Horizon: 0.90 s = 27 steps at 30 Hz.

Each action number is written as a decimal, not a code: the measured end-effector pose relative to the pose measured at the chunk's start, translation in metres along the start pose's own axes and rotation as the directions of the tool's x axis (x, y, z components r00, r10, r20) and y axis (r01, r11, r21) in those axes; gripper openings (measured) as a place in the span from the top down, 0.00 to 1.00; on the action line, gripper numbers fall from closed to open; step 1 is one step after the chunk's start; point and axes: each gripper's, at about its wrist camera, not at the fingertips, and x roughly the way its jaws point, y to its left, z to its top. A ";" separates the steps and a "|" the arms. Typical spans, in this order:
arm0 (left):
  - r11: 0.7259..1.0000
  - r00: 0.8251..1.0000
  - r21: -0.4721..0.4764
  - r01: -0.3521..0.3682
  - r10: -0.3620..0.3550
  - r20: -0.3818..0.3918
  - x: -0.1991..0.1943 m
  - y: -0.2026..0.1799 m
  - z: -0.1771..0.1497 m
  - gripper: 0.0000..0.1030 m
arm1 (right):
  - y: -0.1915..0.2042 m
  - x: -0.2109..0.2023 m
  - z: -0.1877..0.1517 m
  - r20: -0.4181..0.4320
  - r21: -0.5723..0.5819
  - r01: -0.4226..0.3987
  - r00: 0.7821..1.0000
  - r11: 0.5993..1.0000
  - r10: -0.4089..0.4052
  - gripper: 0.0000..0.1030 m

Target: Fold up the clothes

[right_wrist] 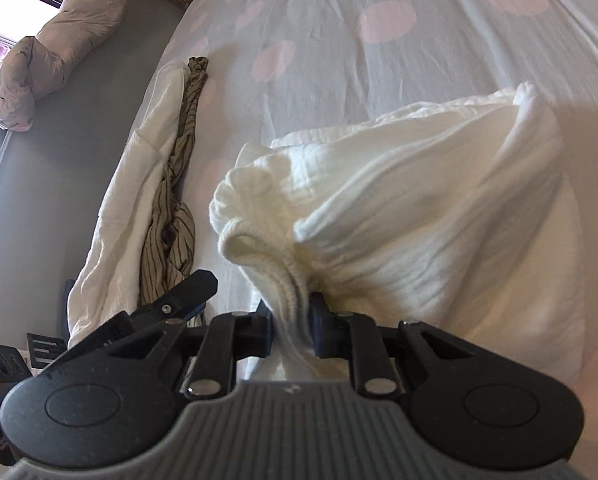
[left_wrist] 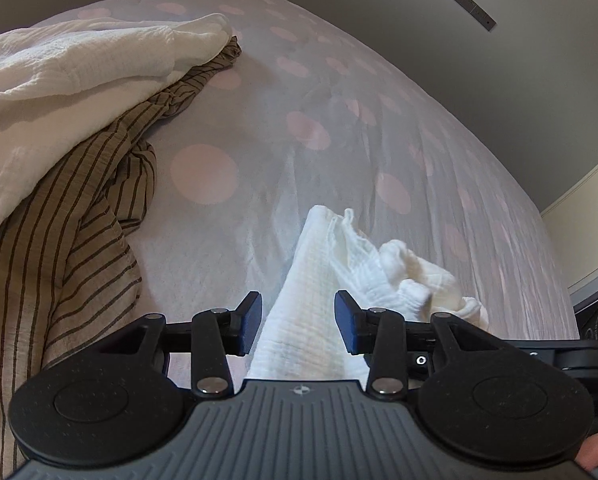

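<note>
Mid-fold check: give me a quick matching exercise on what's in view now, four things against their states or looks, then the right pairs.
Things:
1. white garment
2. striped garment
3. bedsheet
4. left gripper

States:
A. pale with pink dots
B. bunched in the right gripper
C. jaws apart, cloth between them
D. crumpled beside a white cloth at the bed's edge

Pairs: 1-B, 2-D, 3-A, 4-C

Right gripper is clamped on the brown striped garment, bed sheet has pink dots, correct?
Not quite. The right gripper is clamped on the white garment, not the striped one. The brown striped garment lies untouched at the left beside another white cloth, as the right wrist view shows. The bed sheet does have pink dots.
</note>
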 end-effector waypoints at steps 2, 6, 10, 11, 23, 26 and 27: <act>1.000 1.000 -0.006 0.013 -0.013 0.014 -0.001 0.002 0.001 0.64 | 0.000 0.005 0.001 -0.005 -0.018 -0.007 1.000 1.000 0.007 0.72; 1.000 0.999 -0.018 0.023 -0.022 0.033 -0.004 0.003 0.001 0.64 | 0.010 0.000 0.005 0.001 -0.066 -0.050 0.999 0.997 0.050 0.60; 1.000 0.998 -0.011 0.017 -0.016 0.053 -0.010 0.001 0.001 0.64 | 0.017 -0.032 0.000 0.070 -0.132 -0.064 0.995 0.989 0.073 0.59; 1.000 0.998 -0.007 0.015 -0.014 0.060 -0.013 0.000 0.000 0.64 | 0.018 -0.041 -0.001 0.090 -0.143 -0.067 0.993 0.987 0.081 0.59; 0.980 0.994 0.184 0.075 -0.059 -0.088 -0.005 -0.037 -0.012 0.55 | -0.051 -0.120 -0.064 0.325 -0.217 0.114 0.945 0.969 -0.038 0.58; 0.958 0.992 0.286 -0.014 0.050 -0.119 0.011 -0.052 -0.018 0.57 | -0.075 -0.126 -0.077 0.341 -0.203 0.143 0.938 0.969 -0.067 0.58; 0.950 0.991 0.310 -0.034 0.073 -0.116 0.015 -0.054 -0.019 0.58 | -0.080 -0.125 -0.080 0.345 -0.200 0.136 0.937 0.970 -0.060 0.58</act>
